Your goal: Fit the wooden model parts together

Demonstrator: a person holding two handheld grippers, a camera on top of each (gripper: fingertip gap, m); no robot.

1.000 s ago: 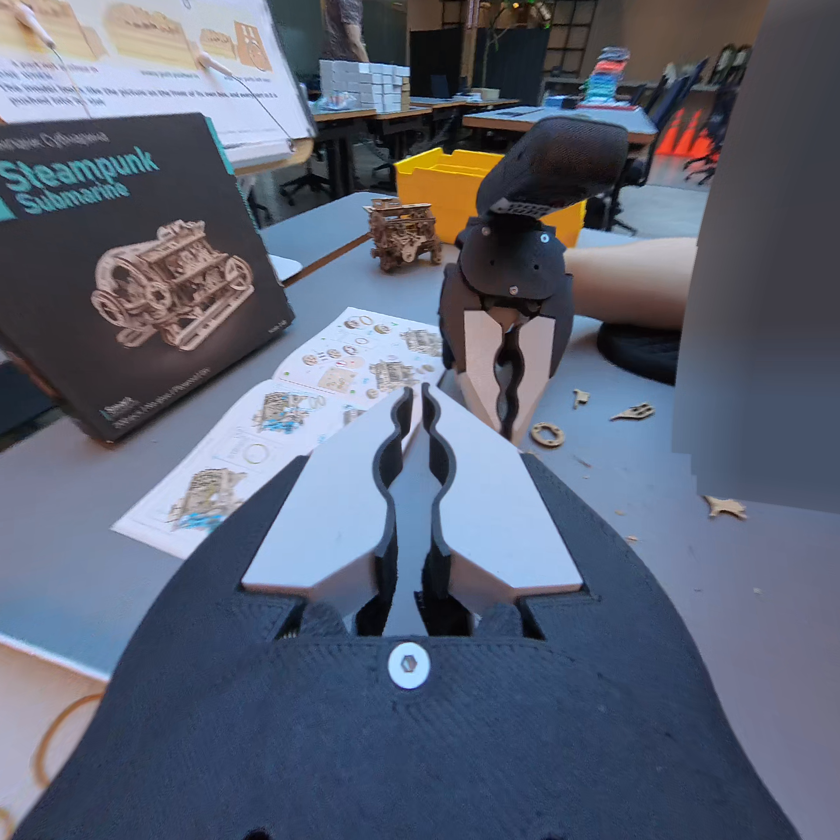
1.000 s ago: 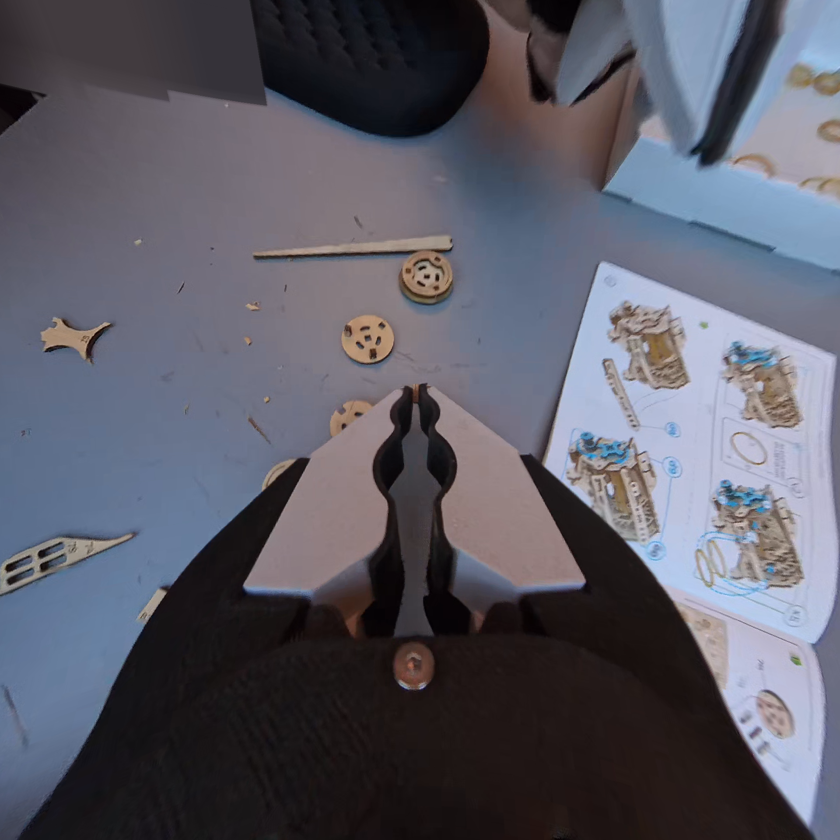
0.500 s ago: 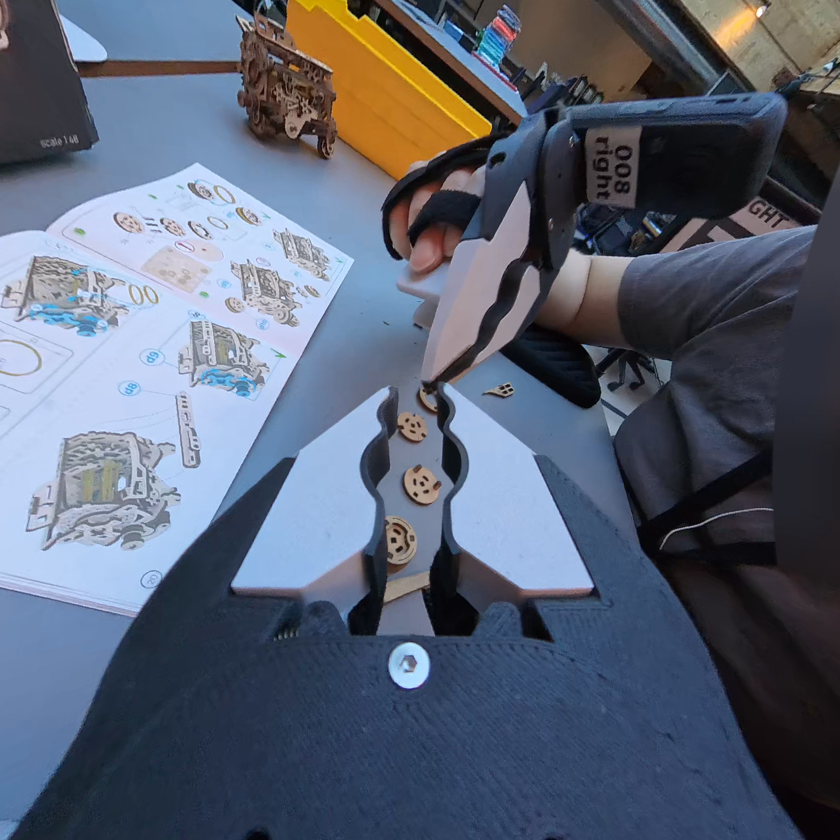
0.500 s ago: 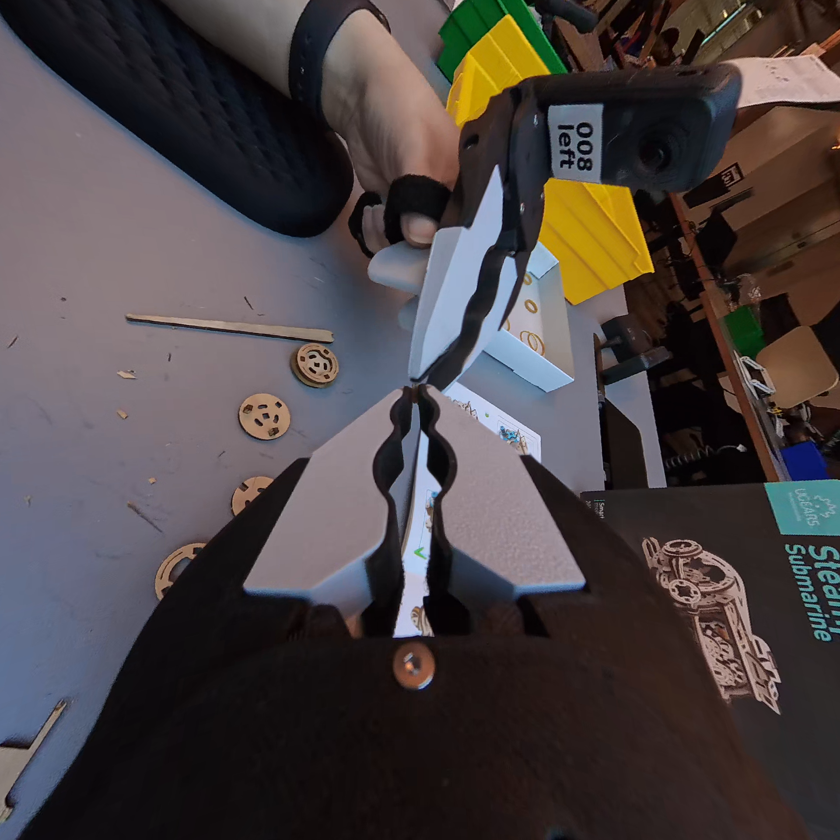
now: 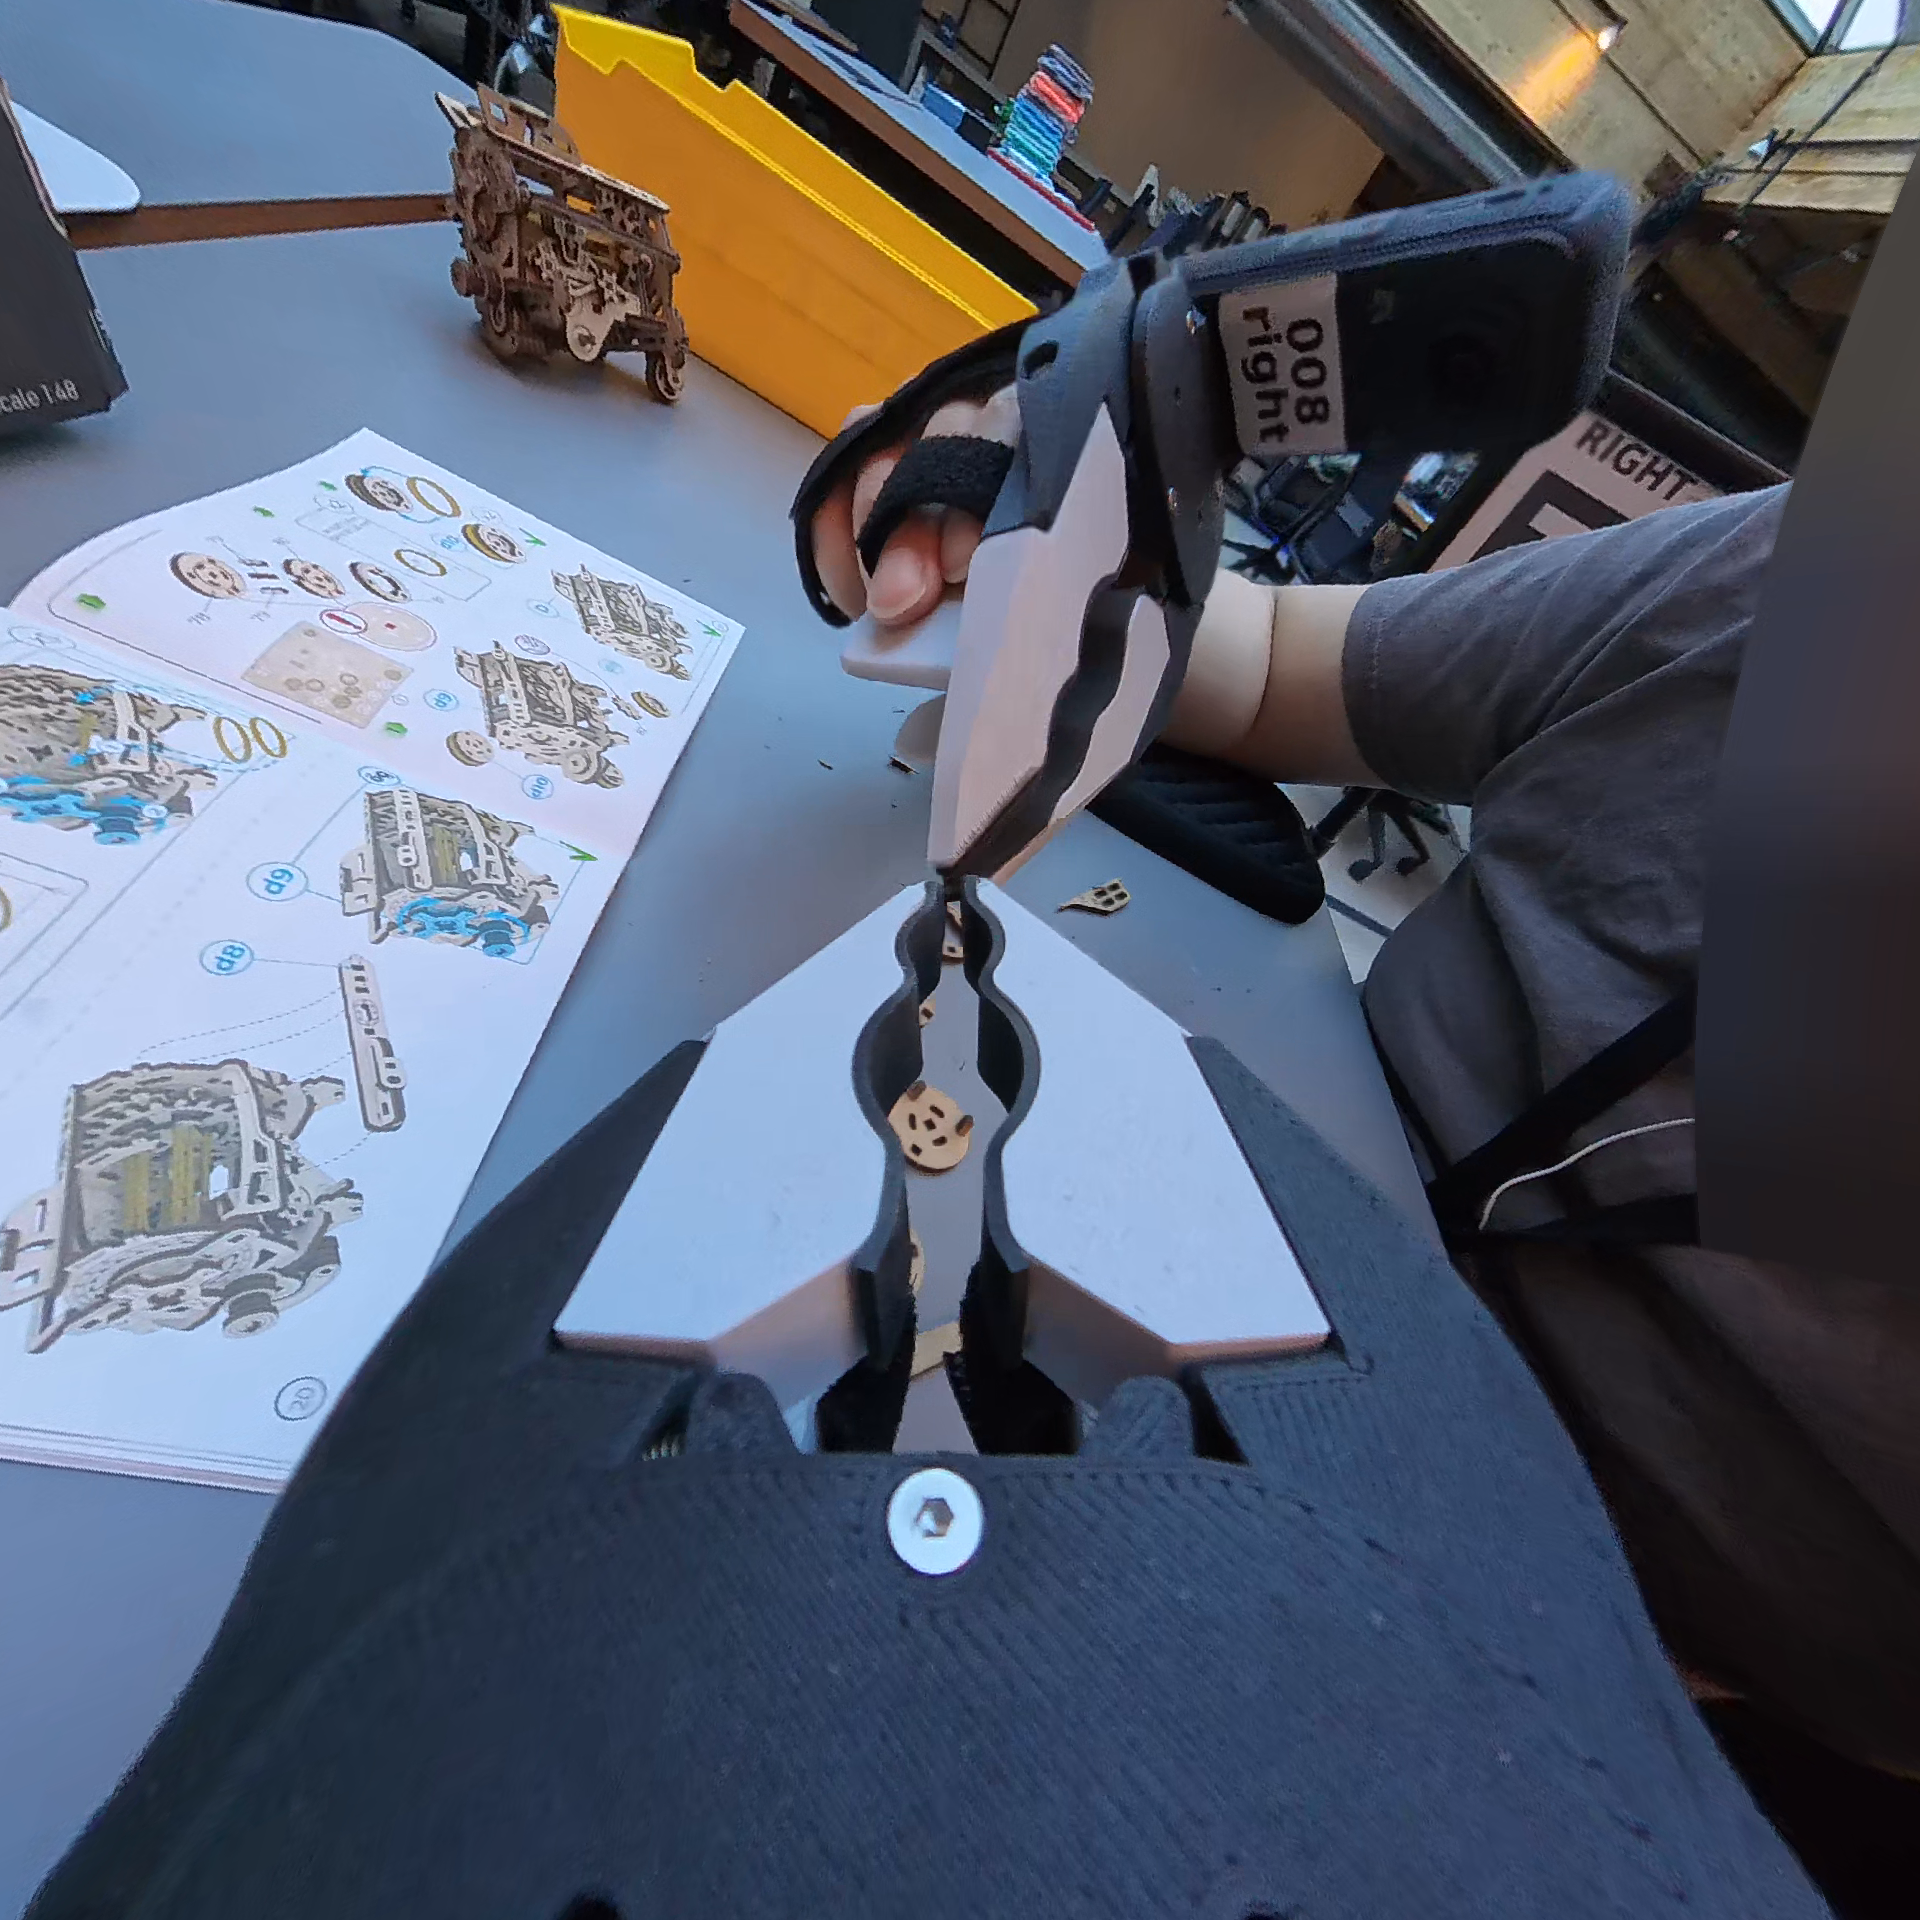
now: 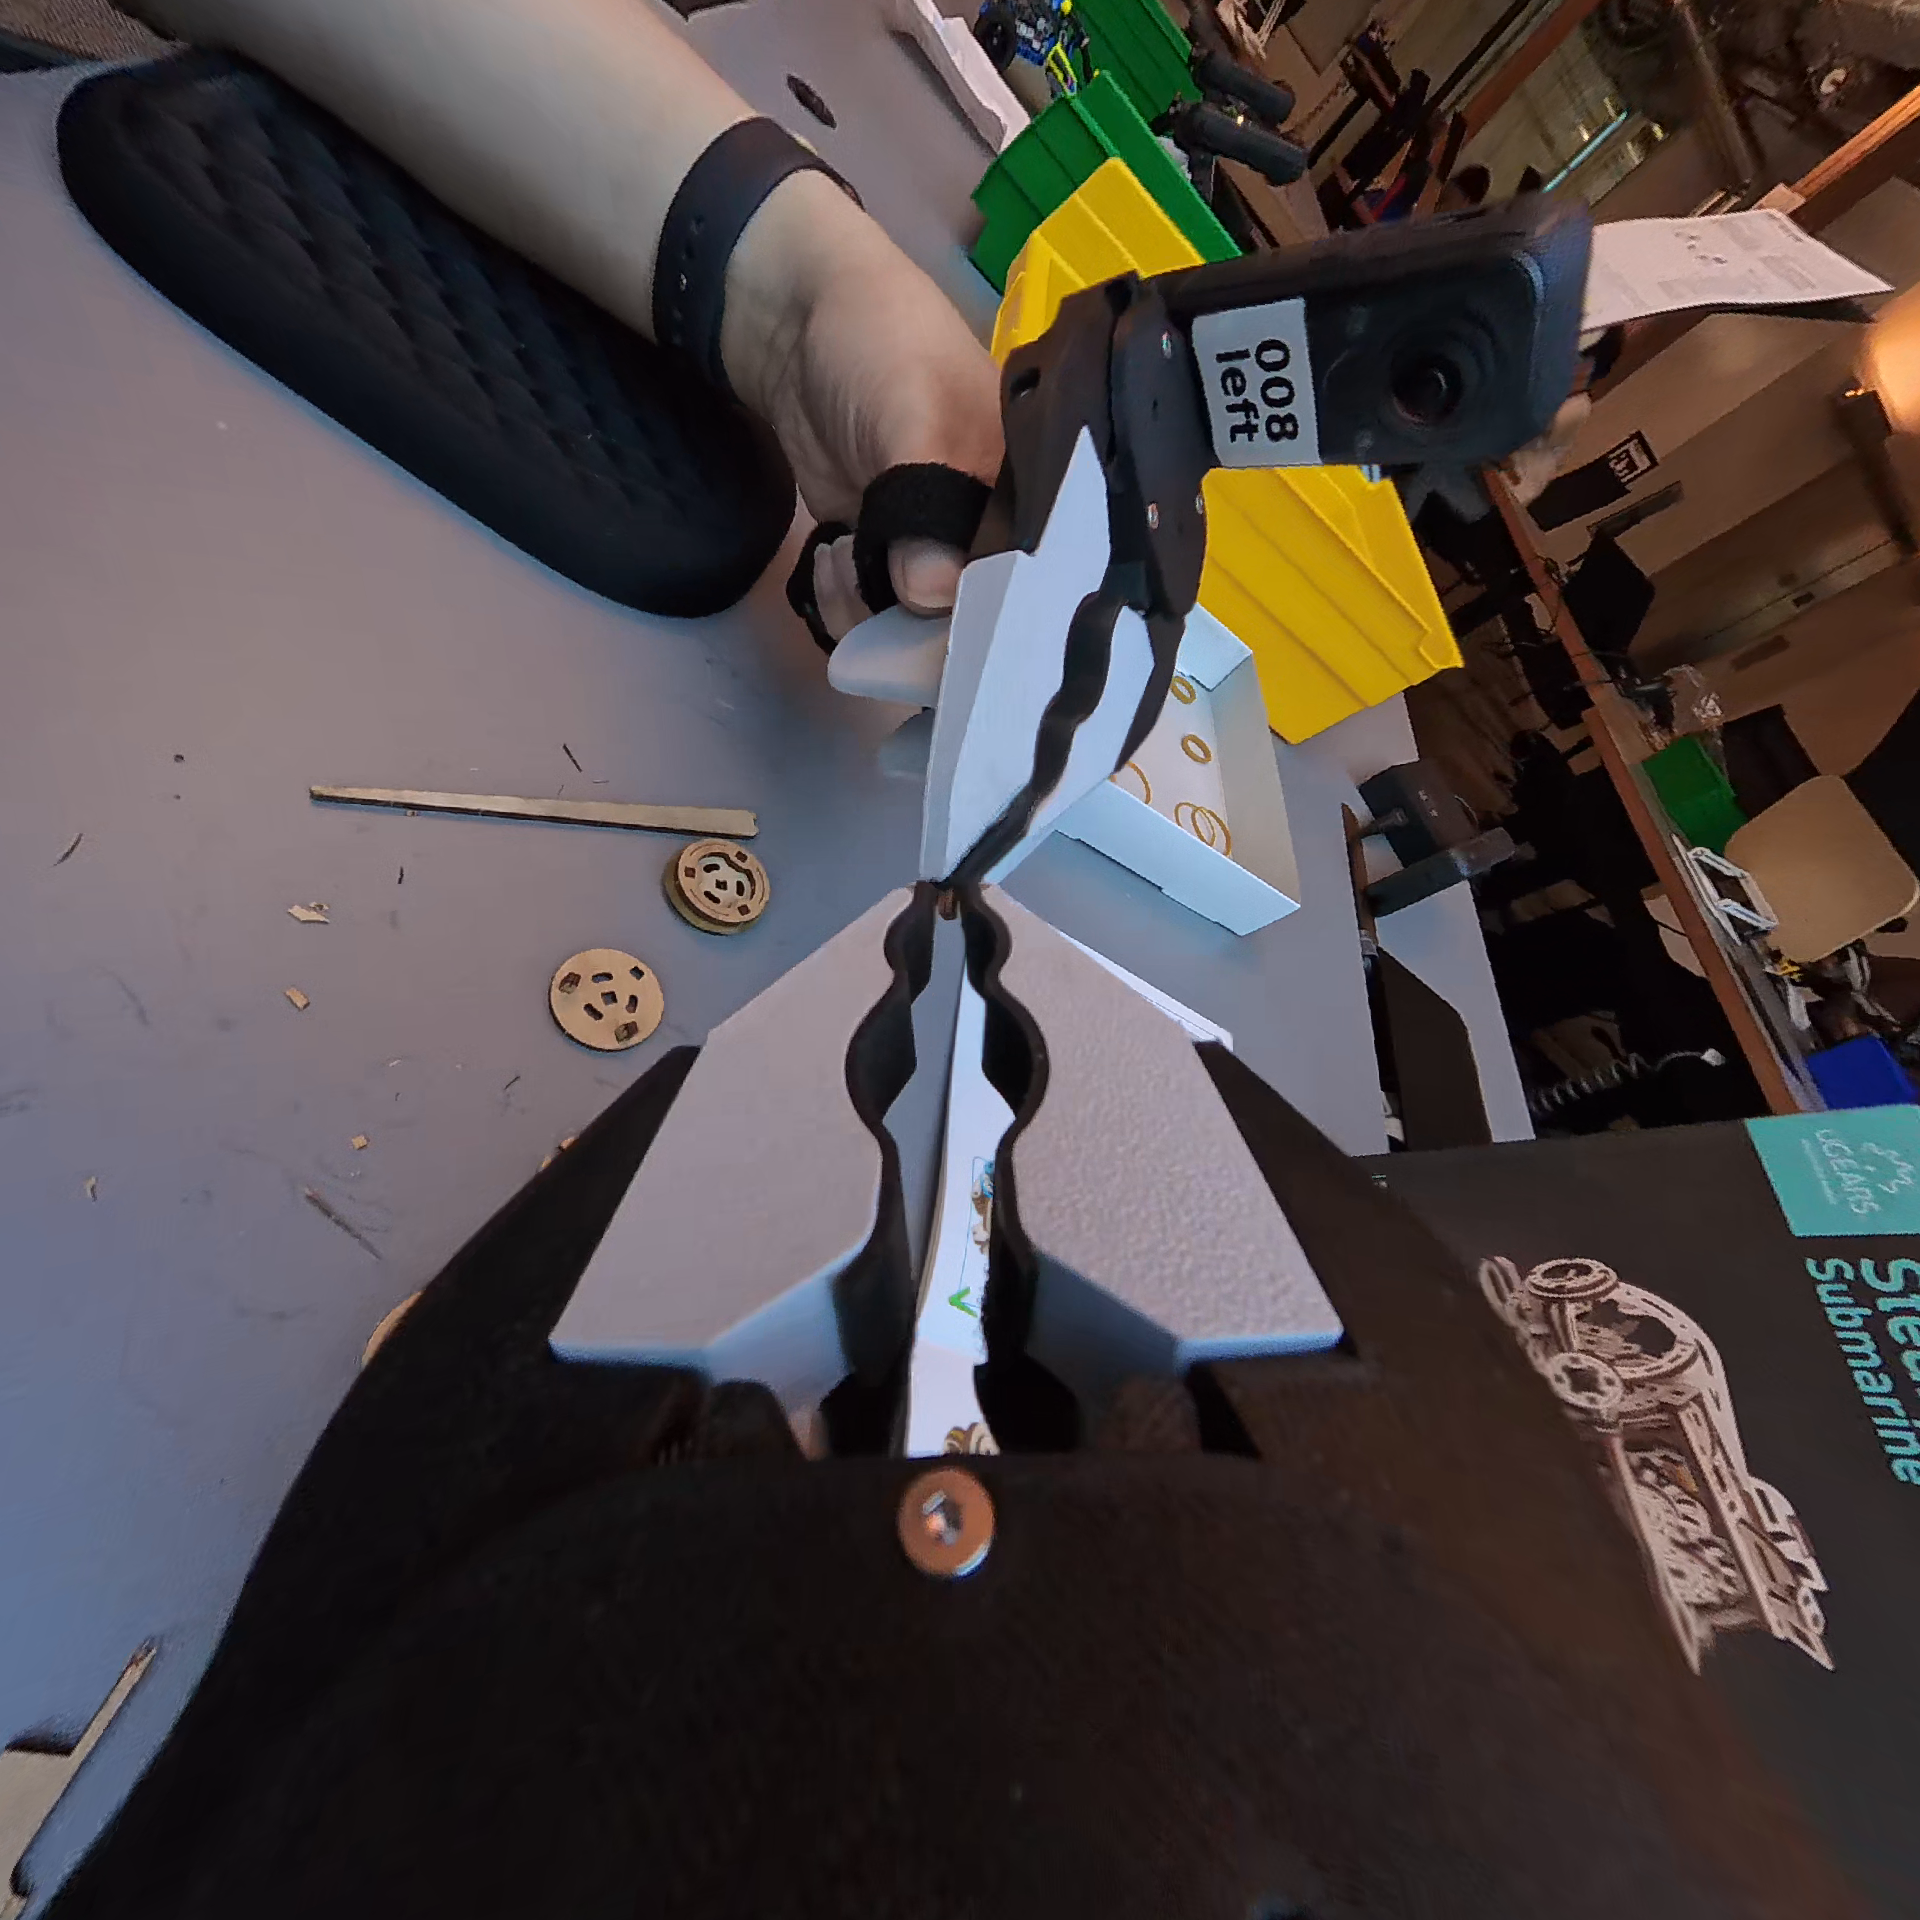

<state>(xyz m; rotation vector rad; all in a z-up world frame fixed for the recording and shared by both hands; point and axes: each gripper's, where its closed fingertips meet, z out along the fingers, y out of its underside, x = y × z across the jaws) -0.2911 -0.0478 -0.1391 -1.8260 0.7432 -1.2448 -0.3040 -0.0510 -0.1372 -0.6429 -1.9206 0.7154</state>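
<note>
My left gripper [image 5: 954, 891] and right gripper [image 6: 948, 904] meet tip to tip above the grey table [image 5: 790, 810]. A tiny wooden peg [image 6: 948, 902] sits between the right fingertips, which are shut on it. The left gripper's tips are closed to a narrow slit at the same spot and seem to pinch the same peg. In the left wrist view the right gripper [image 5: 951, 864] comes down from above with its jaws shut. In the right wrist view the left gripper [image 6: 961, 878] does the same. Wooden discs [image 6: 606, 1000] [image 6: 717, 885] lie on the table below; one also shows in the left wrist view [image 5: 930, 1127].
An open instruction booklet [image 5: 312, 831], a finished wooden model [image 5: 566, 244] and a yellow bin [image 5: 790, 260] lie beyond. A wooden strip [image 6: 535, 810], a white tray of rings [image 6: 1195, 831], the black kit box [image 6: 1662, 1403] and a black pad [image 6: 416, 332] surround the work spot. The tips of both grippers are at nearly the same place.
Both grippers have swung up from the table to face each other tip to tip. My left gripper opened a little half a second ago and has closed to a narrow slit at the peg.
</note>
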